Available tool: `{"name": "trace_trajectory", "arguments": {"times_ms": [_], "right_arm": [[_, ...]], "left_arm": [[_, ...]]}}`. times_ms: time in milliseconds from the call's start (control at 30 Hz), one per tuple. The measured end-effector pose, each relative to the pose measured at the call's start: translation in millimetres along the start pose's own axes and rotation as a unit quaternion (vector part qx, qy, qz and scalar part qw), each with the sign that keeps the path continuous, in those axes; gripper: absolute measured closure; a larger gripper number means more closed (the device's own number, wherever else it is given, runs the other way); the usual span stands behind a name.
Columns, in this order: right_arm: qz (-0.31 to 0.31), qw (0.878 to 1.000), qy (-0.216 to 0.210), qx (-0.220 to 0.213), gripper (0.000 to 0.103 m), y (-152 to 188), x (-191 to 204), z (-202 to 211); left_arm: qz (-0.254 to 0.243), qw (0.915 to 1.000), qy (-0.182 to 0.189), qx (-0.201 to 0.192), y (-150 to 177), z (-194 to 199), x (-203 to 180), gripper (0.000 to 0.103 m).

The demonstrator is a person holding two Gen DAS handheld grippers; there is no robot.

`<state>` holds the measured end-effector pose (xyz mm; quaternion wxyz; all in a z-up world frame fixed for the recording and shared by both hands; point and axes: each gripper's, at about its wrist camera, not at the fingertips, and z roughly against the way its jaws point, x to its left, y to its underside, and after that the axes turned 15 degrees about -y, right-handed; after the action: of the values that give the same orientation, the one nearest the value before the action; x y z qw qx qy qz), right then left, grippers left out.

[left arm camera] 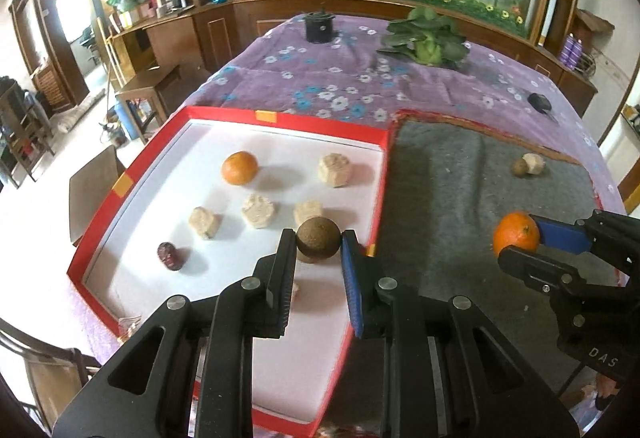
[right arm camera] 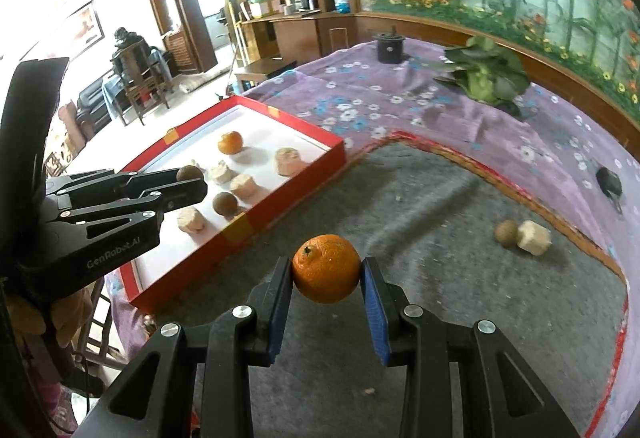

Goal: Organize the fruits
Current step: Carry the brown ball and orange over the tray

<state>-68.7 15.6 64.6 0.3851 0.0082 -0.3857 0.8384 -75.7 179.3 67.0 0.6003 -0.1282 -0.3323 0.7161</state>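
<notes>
A brown ball (left arm camera: 318, 239) is clamped between the pads of the left gripper (left arm camera: 319, 244), the fingers drawn nearly together on it, above the near-right part of the red box (left arm camera: 132, 174). An orange (right arm camera: 326, 269) is gripped by the right gripper (right arm camera: 326, 274), its fingers closed only as far as the fruit allows, over the grey mat (right arm camera: 420, 238). In the left wrist view, a second orange (left arm camera: 239, 168) is seen in the box at 10 o'clock from the ball, four pale blocks (left arm camera: 258, 211) are spread from 9 to 12 o'clock, and a dark red fruit (left arm camera: 171, 256) lies at 9 o'clock, farther out. In the right wrist view, another brown ball (right arm camera: 225, 204) is seen inside the box near its right wall. On the mat, at 2 o'clock from the held orange, a small brown fruit (right arm camera: 506, 233) lies touching a pale block (right arm camera: 534, 238). Leafy greens (left arm camera: 428, 38) and a black cup (left arm camera: 319, 26) are set on the purple cloth (left arm camera: 320, 86) beyond.
</notes>
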Motion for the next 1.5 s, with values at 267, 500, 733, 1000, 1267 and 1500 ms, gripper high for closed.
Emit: {"name": "trace_trajectory", "arguments": {"times_ms": [267, 500, 733, 1000, 1267, 1500], "right_arm": [[0.020, 1.000, -0.013, 0.009, 0.069, -15, 17, -20], [0.037, 0.999, -0.027, 0.026, 0.069, -33, 26, -46], [0.050, 0.997, -0.033, 0.039, 0.069, -56, 32, -77], [0.053, 0.996, -0.045, 0.055, 0.069, -78, 32, -112], [0.035, 0.996, -0.059, 0.057, 0.069, -92, 26, -136], [0.030, 0.996, -0.054, 0.065, 0.069, -98, 22, -155]], "left_arm": [[0.026, 0.9995, -0.007, 0.015, 0, -10, 28, 0.081], [0.054, 0.9977, -0.010, 0.039, 0, -29, 55, 0.081], [0.074, 0.9958, -0.019, 0.050, -1, -44, 69, 0.081], [0.081, 0.9950, -0.028, 0.052, -6, -53, 76, 0.081], [0.078, 0.9949, -0.034, 0.054, -7, -61, 77, 0.081], [0.077, 0.9945, -0.040, 0.057, -8, -67, 76, 0.081]]}}
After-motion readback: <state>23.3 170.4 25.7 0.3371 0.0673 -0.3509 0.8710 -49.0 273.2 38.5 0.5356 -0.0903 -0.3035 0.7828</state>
